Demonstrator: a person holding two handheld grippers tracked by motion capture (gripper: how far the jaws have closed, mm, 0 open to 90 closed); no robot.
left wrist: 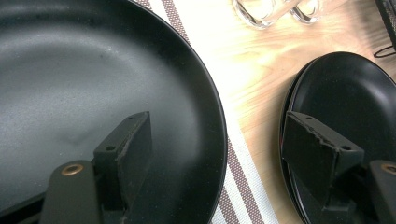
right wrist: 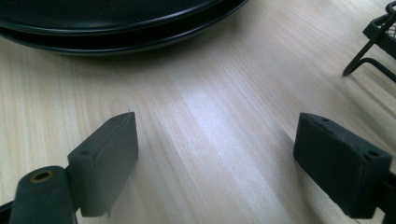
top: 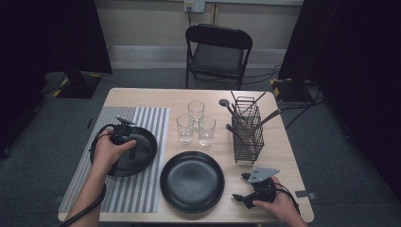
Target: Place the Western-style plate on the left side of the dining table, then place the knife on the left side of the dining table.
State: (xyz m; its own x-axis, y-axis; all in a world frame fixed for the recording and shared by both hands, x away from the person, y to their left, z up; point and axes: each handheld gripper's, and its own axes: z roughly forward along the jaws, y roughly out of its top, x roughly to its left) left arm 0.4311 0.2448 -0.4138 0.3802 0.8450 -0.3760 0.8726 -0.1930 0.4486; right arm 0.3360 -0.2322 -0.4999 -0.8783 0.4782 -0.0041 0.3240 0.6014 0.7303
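— Looking at the left tongs, where are they?

— Over the plate on the striped mat, jaws spread wide. In the left gripper view one jaw hangs above the plate's inside, the other beyond its rim, over the second plate.

— And the right tongs?

— Wide too, holding nothing, low over bare desk just right of that second plate. The rack stands behind them, and the three glasses sit between the plates and the desk's far edge.
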